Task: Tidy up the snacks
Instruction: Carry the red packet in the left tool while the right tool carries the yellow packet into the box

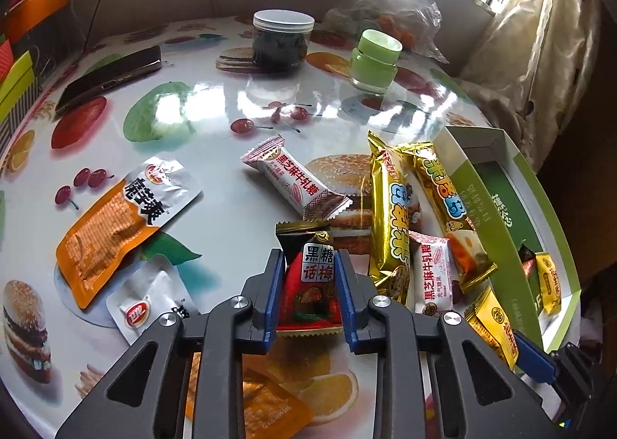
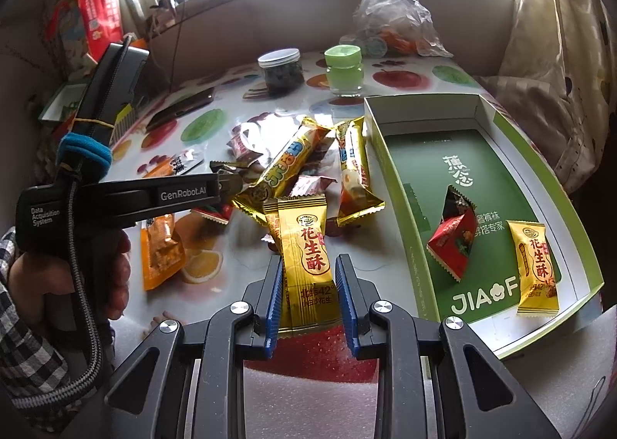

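My left gripper [image 1: 308,265] is shut on a red-and-black plum candy packet [image 1: 308,284] just above the table. My right gripper [image 2: 308,273] has its jaws around a yellow peanut-crisp packet [image 2: 306,257], closed on it. The green-and-white box [image 2: 389,119] stands at the right and holds a red candy [image 2: 451,242] and a yellow peanut-crisp packet [image 2: 536,265]. Loose on the table are two gold snack bars [image 1: 385,215], white nougat candies [image 1: 293,180] and an orange konjac pouch [image 1: 112,234]. The left gripper shows in the right wrist view [image 2: 231,184], at the pile.
A dark jar with a white lid [image 1: 283,39], a green-capped jar [image 1: 374,61], a phone [image 1: 108,78] and a clear plastic bag [image 1: 389,3] stand at the far side of the round table. A silver pouch [image 1: 150,300] lies near my left gripper.
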The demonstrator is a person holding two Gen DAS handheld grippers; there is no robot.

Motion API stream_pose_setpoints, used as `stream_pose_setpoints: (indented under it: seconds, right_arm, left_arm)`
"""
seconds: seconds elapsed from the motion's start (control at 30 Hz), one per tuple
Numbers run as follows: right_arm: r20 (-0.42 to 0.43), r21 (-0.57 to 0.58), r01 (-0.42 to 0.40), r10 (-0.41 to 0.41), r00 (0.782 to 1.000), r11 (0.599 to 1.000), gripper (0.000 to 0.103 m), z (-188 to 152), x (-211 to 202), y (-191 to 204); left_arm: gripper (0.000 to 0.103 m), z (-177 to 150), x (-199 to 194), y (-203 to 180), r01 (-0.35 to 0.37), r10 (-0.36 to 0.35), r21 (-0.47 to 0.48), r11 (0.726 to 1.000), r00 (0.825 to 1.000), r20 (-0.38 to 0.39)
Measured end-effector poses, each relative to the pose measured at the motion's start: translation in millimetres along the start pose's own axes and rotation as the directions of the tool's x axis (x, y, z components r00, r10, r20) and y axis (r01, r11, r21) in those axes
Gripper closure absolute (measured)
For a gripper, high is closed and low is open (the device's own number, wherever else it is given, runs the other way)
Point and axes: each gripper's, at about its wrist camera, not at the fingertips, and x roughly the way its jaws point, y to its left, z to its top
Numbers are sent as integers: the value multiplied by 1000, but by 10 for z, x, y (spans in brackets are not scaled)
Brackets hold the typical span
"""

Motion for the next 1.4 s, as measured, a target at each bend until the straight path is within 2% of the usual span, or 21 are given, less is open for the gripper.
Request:
stream_pose_setpoints:
  seconds: [0.37, 0.77, 1.4]
  right_arm:
    - [24, 1, 9, -9, 1000, 1000, 78, -8, -97, 10]
    - [74, 28, 38, -40, 996, 999, 78, -2, -319, -96]
    - [115, 117, 131, -145, 983, 984, 78, -97, -625, -555]
  left_arm:
    - [76, -34, -243, -33, 7, -7, 13, 1000, 999, 44]
    - [76, -31, -476, -202, 43, -47, 48, 998, 995, 85]
    - [76, 24, -541, -843, 110, -126, 160, 981, 988, 93]
